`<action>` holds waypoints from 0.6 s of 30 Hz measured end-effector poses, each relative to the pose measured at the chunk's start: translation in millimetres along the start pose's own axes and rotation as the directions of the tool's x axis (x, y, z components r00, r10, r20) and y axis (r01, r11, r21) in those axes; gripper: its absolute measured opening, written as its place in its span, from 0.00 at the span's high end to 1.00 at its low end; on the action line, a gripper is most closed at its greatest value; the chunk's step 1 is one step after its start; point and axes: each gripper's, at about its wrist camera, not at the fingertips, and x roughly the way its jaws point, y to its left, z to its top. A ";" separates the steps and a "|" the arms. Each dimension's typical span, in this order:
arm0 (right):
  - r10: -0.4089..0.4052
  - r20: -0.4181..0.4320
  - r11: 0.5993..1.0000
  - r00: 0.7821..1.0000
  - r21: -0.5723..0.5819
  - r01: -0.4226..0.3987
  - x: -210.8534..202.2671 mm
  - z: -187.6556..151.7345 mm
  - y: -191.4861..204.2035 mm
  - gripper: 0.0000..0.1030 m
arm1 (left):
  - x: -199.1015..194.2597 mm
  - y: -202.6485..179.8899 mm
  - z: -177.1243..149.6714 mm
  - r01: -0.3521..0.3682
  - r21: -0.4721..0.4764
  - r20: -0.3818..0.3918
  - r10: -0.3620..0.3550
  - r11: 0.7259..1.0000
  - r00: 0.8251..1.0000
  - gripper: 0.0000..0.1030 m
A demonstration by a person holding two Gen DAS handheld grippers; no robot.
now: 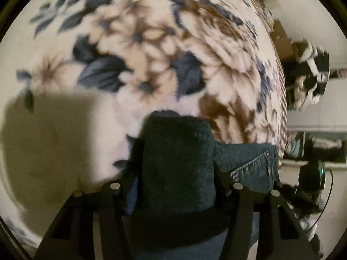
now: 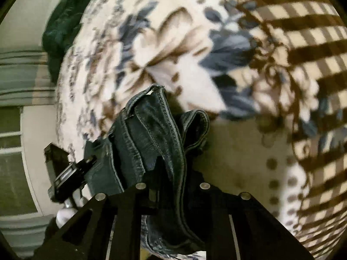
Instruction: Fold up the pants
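Floral blanket (image 1: pixel 151 43) carries everything; its checked border shows only in the right wrist view, toward that view's right edge.

Pants (image 2: pixel 149 134): dark denim jeans, lifted off the blanket and bunched between the two grippers, near the blanket's edge in both views. My read: heavy for cloth, limp but with stiff seams and waistband, not slippery, nothing fragile. Best holds are the thick stitched edges (waistband, hems), which won't slide out of a pinch.

Left gripper (image 1: pixel 176 151): fingers pressed onto a thick wad of denim that fills the gap. Right gripper (image 2: pixel 173 173): pinching a gathered fold with seams running through it.

View differences: the right wrist view shows seams, the folded-over band and the left gripper's body by the blanket's edge, plus a dark green cloth (image 2: pixel 65 21) at the far corner. The left wrist view shows only a pocket-stitch corner and room clutter beyond the blanket's edge. Both blurred.
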 end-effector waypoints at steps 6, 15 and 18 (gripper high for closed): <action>-0.041 0.052 0.999 0.998 -0.030 0.042 -43.0 -35.3 -2.4 0.37 | -48.8 -17.5 -12.9 -0.051 0.063 -0.026 0.052 0.997 0.998 0.45; -0.140 0.156 0.983 0.978 -0.099 0.157 -35.1 -196.5 52.0 0.37 | -28.1 -63.8 -31.8 -0.151 0.420 -0.110 0.216 0.895 0.970 0.42; -0.303 0.230 0.941 0.925 -0.084 0.329 -14.8 -224.6 80.0 0.37 | -18.5 -68.9 -41.7 -0.184 0.516 -0.096 0.270 0.837 0.958 0.42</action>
